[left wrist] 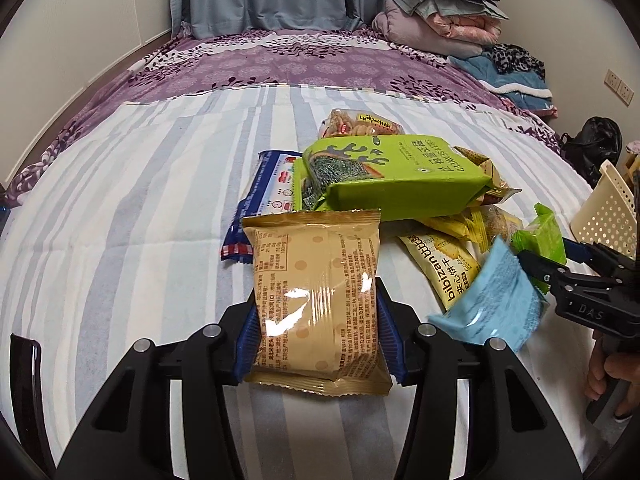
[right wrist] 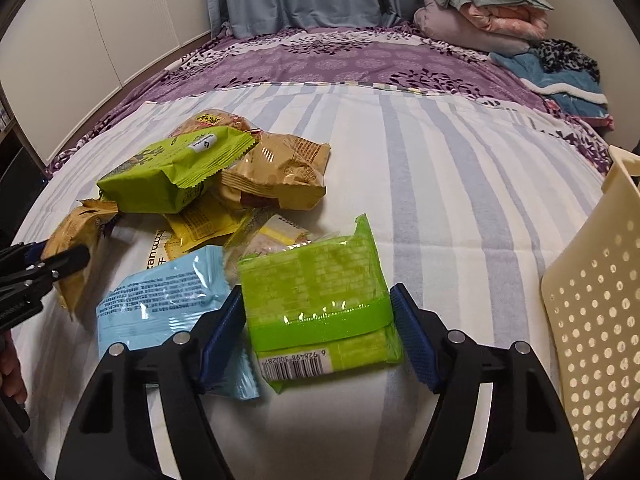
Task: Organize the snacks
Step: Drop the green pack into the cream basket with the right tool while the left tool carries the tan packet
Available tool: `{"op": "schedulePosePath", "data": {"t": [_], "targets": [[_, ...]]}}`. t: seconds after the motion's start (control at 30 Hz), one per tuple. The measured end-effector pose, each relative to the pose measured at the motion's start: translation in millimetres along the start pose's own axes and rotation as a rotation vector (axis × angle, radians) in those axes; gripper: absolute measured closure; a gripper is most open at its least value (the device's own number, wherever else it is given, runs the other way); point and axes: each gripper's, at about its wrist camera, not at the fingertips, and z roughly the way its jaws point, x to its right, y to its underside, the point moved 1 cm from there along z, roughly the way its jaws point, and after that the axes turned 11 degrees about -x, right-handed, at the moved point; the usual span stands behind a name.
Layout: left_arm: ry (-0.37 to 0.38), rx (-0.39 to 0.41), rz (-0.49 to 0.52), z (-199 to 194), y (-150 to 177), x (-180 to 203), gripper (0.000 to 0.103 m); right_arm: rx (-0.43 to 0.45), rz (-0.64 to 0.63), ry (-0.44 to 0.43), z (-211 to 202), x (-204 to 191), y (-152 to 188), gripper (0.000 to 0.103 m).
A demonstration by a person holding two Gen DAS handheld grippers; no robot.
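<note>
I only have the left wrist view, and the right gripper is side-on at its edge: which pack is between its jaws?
Observer: The green pack. The right gripper has a pad against each of its side edges.
Operator: Is the blue pack caught too?
Observer: No. The blue pack lies outside the jaws, on the left in the right wrist view, and runs partly under that finger.
Operator: How close is the basket?
Observer: The basket stands just right of that gripper, with bare bedsheet between them.
</note>
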Motion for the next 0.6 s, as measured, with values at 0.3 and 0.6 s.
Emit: {"op": "schedulePosePath", "data": {"t": [0.3,0.6], "targets": [[0.02,0.051,0.01,-26.9,-1.6,8.4,0.052,0.07,0.047,-0.025,-32.5,9.5,12.2,0.039],[0.039,0.114,0.059,-58.5,-8.1,34.8,0.052,0.203,0.1,-0.035,-89.9,26.2,25.0,0.039]]}}
